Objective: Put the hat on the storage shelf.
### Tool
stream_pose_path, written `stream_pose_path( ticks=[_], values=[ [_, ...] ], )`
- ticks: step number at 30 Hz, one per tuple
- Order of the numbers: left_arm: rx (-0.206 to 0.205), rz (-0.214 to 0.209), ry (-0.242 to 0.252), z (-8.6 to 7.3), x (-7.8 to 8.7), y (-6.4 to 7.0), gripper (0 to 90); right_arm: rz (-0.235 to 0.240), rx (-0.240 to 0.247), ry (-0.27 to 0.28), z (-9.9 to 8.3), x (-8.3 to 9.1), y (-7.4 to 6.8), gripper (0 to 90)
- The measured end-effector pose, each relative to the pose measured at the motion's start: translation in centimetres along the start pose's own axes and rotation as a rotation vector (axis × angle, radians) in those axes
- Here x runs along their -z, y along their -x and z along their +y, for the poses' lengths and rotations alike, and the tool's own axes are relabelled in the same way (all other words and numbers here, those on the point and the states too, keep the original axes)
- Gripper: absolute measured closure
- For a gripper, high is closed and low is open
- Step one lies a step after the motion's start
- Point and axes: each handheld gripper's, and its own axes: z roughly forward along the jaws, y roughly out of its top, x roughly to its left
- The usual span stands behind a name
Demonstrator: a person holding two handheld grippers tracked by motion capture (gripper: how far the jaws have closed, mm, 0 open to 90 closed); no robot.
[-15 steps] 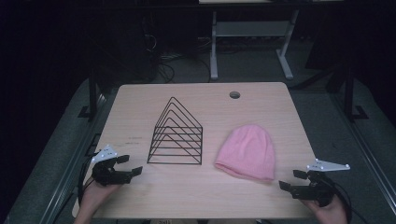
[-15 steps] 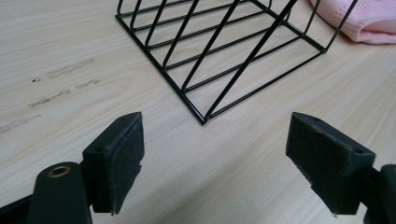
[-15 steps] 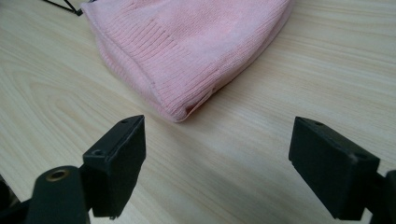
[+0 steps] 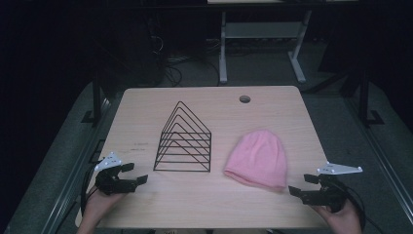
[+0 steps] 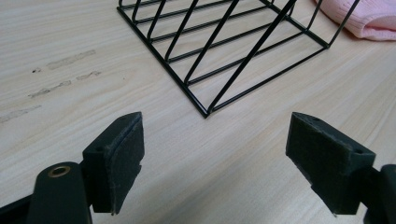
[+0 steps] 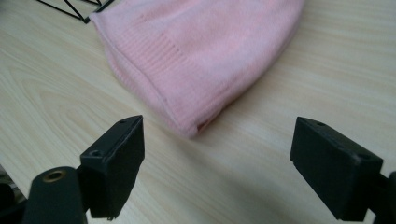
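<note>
A pink knit beanie (image 4: pixel 258 159) lies flat on the wooden table (image 4: pixel 214 204), right of centre. A black wire rack (image 4: pixel 184 140) of nested triangular frames stands left of it. My left gripper (image 4: pixel 135 173) is open near the table's front left, a short way from the rack's near corner (image 5: pixel 205 113). My right gripper (image 4: pixel 301 185) is open at the front right, jaws wide apart, pointing at the beanie's ribbed hem (image 6: pixel 187 126) without touching it. A corner of the rack (image 6: pixel 84 18) shows past the beanie (image 6: pixel 201 51). Part of the beanie (image 5: pixel 369 21) lies behind the rack.
A round cable hole (image 4: pixel 245 99) sits near the table's far edge. Faint scuff marks (image 5: pixel 60 70) show on the wood left of the rack. Beyond the table stand a white desk frame (image 4: pixel 258 44) and cables on a dark floor.
Both grippers have crept slightly inward toward the rack and the beanie; otherwise nothing has visibly moved.
</note>
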Motion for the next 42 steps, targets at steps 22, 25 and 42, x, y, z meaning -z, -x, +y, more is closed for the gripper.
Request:
stream_pose_path(
  ticks=[22,25,42],
  values=[
    [-0.002,0.012,-0.003,-0.2,0.3,-0.2,19.6,0.042,0.090,-0.039,7.4,-1.0,-0.2,17.5],
    [0.002,0.017,-0.006,-0.4,0.5,-0.2,19.6,0.054,0.083,-0.058,8.1,-1.6,-0.1,17.5],
    [0.008,0.020,-0.007,-0.4,0.5,-0.2,19.6,0.062,0.094,-0.184,12.2,-5.5,2.1,20.1]
  ],
)
